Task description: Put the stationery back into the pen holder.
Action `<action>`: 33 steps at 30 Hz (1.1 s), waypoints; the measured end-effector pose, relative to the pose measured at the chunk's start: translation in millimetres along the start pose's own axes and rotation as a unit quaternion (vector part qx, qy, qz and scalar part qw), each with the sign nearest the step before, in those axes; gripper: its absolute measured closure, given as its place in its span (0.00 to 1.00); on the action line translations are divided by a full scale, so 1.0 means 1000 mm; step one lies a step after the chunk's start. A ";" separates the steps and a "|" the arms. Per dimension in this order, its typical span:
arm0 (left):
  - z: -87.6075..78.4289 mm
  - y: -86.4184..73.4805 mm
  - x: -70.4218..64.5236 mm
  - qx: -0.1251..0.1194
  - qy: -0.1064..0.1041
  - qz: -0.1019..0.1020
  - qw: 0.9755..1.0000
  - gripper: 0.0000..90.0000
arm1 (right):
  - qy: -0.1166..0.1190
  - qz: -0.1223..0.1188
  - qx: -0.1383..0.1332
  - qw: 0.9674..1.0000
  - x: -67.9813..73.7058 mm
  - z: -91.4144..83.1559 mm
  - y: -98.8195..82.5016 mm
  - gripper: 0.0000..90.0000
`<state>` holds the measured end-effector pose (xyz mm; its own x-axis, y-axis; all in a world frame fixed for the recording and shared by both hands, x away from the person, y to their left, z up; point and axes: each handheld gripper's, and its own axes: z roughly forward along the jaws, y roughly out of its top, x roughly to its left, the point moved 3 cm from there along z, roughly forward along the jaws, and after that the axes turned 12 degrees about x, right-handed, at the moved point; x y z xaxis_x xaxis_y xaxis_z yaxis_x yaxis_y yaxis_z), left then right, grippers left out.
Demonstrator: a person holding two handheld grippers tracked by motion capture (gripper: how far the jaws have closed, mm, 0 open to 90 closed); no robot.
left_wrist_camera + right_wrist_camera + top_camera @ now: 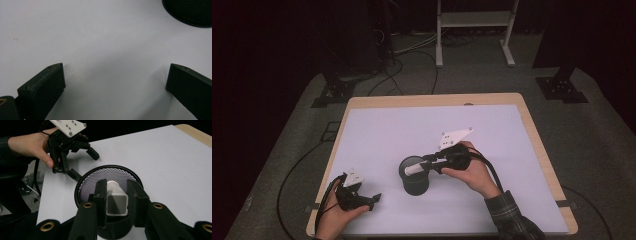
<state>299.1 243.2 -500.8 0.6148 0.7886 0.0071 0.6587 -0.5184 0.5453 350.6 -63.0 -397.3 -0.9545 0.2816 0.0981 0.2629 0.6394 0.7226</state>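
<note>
A black wire-mesh cup (414, 184) stands upright near the middle of the white sheet. My right gripper (426, 166) hovers over its rim, shut on a white square tube (414, 170) that points into the cup. In the right gripper view the tube (117, 202) sits clamped between the two jaws, above the cup's mesh wall (91, 182). My left gripper (373, 201) rests low at the front left, to the left of the cup and apart from it. Its jaws stand open with bare sheet between them (115, 67). The cup's dark base (190, 12) shows at the upper right of the left gripper view.
The table (537, 145) has a wooden rim around the white sheet. A white metal stand (474, 20) and black tripod feet (562, 87) are on the floor beyond the far edge. The left gripper (85, 164) and its hand appear beyond the cup in the right gripper view.
</note>
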 end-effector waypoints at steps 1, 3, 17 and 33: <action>0.000 0.000 0.000 0.000 0.000 0.000 1.000 0.01 | 0.002 0.001 0.002 1.000 0.001 0.002 0.001 0.78; 0.000 0.000 0.000 0.000 0.000 0.000 1.000 0.01 | 0.002 0.000 0.004 1.000 0.001 0.005 0.002 0.78; 0.000 0.000 0.000 0.000 0.000 0.000 1.000 0.01 | 0.006 0.000 0.022 1.000 0.000 0.021 0.005 0.78; 0.000 0.000 0.000 0.000 0.000 0.000 1.000 0.01 | 0.004 -0.004 0.016 1.000 0.000 0.012 0.004 0.69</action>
<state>299.2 243.2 -500.9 0.6149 0.7886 0.0062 0.6590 -0.5181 0.5453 353.0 -52.0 -402.6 -0.9579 0.2699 0.0975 0.2586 0.6643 0.7013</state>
